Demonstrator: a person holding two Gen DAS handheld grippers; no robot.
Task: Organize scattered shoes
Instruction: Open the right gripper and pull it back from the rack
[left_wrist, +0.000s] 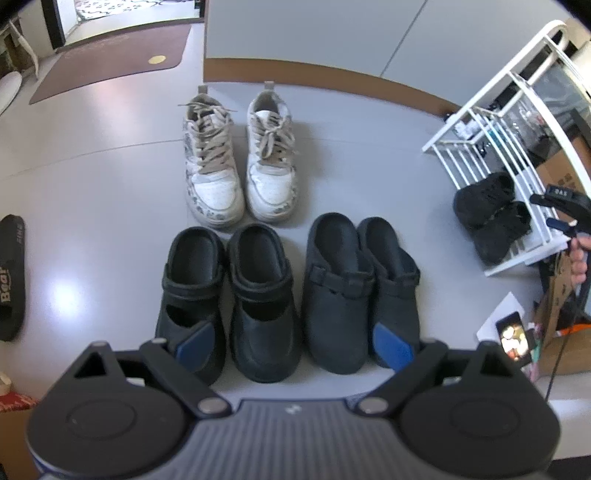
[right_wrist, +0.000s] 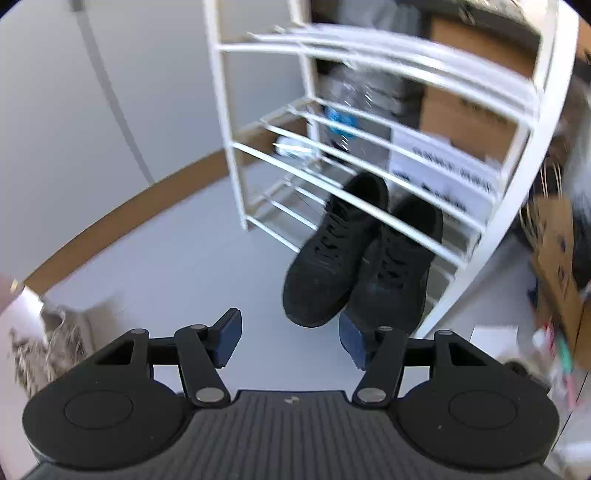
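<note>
At the front edge of the lowest shelf of the white rack (right_wrist: 221, 110): the black sneakers (right_wrist: 362, 258), as a pair, side by side, toes past the edge toward the floor (right_wrist: 184, 266). Just before them, the right gripper (right_wrist: 291, 341), jaws spread wide, nothing between. Right finger very near the toe of the nearer sneaker; perhaps touching, hard to say with the blur.

Out on the open floor, three pairs in order: white lace-up sneakers (left_wrist: 240, 166) close to the wall, strap clogs (left_wrist: 229, 302) and plain black clogs (left_wrist: 362, 288) side by side in front of them. Above the toes of these two pairs, the left gripper (left_wrist: 293, 343), also wide open and empty. Far at the left edge of the floor, a single black slide (left_wrist: 11, 273), well apart from all pairs.

Probably light, all of them. Clogs and slide likely of foam or rubber: a little springy, somewhat smooth, no danger of breaking. Best to pinch at the heel rim or over the strap, not on the rounded toe, to avoid slipping out. For the laced sneakers, a softer upper: better to take the stiff heel collar. Then to lift slowly, to keep the shoe from swinging.
</note>
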